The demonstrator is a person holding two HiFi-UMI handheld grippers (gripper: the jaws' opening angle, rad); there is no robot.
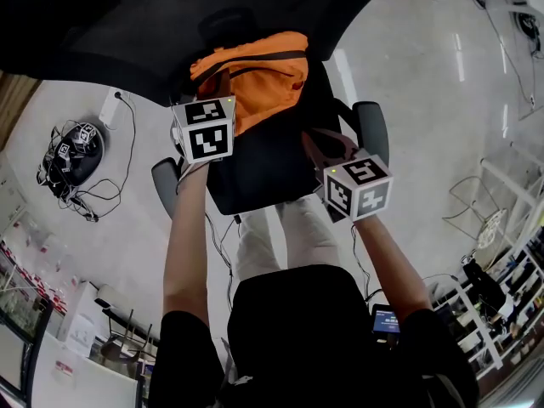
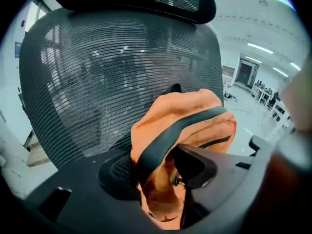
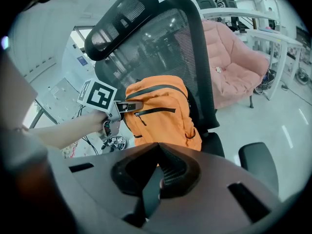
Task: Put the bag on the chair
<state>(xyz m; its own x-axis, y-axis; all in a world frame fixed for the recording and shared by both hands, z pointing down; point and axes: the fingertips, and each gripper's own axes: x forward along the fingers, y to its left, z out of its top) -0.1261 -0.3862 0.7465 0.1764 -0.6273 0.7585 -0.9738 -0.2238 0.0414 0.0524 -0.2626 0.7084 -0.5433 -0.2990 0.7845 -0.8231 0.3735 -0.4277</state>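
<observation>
Bag (image 1: 255, 75) on the chair (image 1: 263, 177), up against the backrest (image 2: 97, 72). Left gripper (image 2: 156, 172) at the bag's left, right gripper (image 3: 156, 174) in front, a strap (image 3: 151, 189) between its jaws. Sofa (image 3: 234, 67) behind, right.

- The backrest of the chair (image 1: 127, 41) runs off the head view's top edge.
- Your left gripper (image 2: 158, 174) covers the bottom of the bag (image 2: 190, 111).
- The strap (image 3: 150, 189) in your right gripper (image 3: 156, 161) vanishes behind its jaws.

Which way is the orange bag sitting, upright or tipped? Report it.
Upright: the bag stands on the chair's seat, its back against the mesh backrest, top end up.
</observation>
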